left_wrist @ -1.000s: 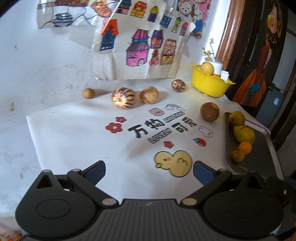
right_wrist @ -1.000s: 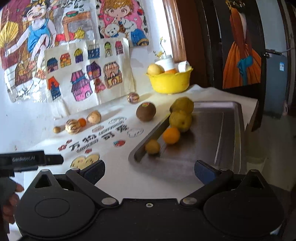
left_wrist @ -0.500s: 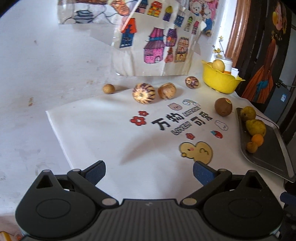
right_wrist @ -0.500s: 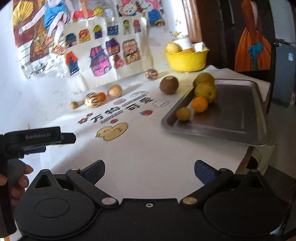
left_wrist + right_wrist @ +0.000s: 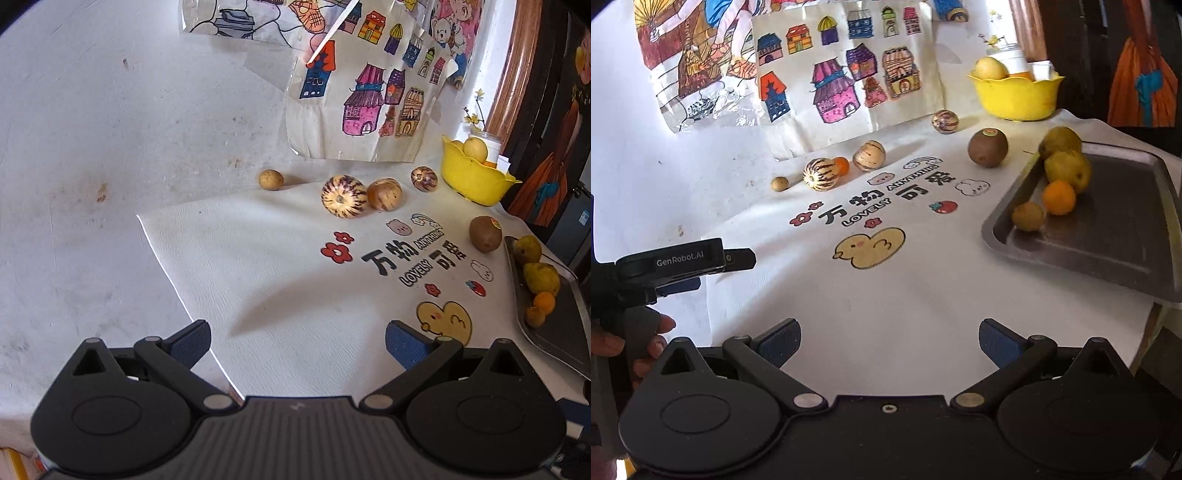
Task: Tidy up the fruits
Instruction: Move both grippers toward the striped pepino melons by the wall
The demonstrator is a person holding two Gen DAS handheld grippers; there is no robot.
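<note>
Tablecloth point(image 5: 923, 295), white and printed with a yellow duck, flowers and black lettering, covers the table beneath both grippers and carries everything else. Along its right edge lies a dark metal tray point(image 5: 1115, 236), with four fruits lined up against the tray's left rim: a greenish pear point(image 5: 1060, 139) at the far end, a yellow quince-like fruit point(image 5: 1067, 169) touching it, a small orange point(image 5: 1059, 197) next, and a small yellow-brown fruit point(image 5: 1028, 216) nearest the camera. At the far right corner stands a yellow bowl point(image 5: 1015, 98) holding a pale round fruit. A brown kiwi point(image 5: 987, 147) with a sticker sits on the cloth just left of the tray's far end. Along the far edge, by the children's drawings on the wall, a row runs from a small striped melon point(image 5: 945, 121) to a tan speckled fruit point(image 5: 868, 155), a larger purple-striped melon point(image 5: 820, 178) with a small orange fruit point(image 5: 842, 165) behind it, and a small brown fruit point(image 5: 779, 183) at the left end. The left gripper point(image 5: 297, 341) hovers over the near left corner with jaws spread wide and empty; a hand point(image 5: 646, 339) holds its handle. The right gripper point(image 5: 889, 340) hangs over the near edge, likewise spread and empty.
</note>
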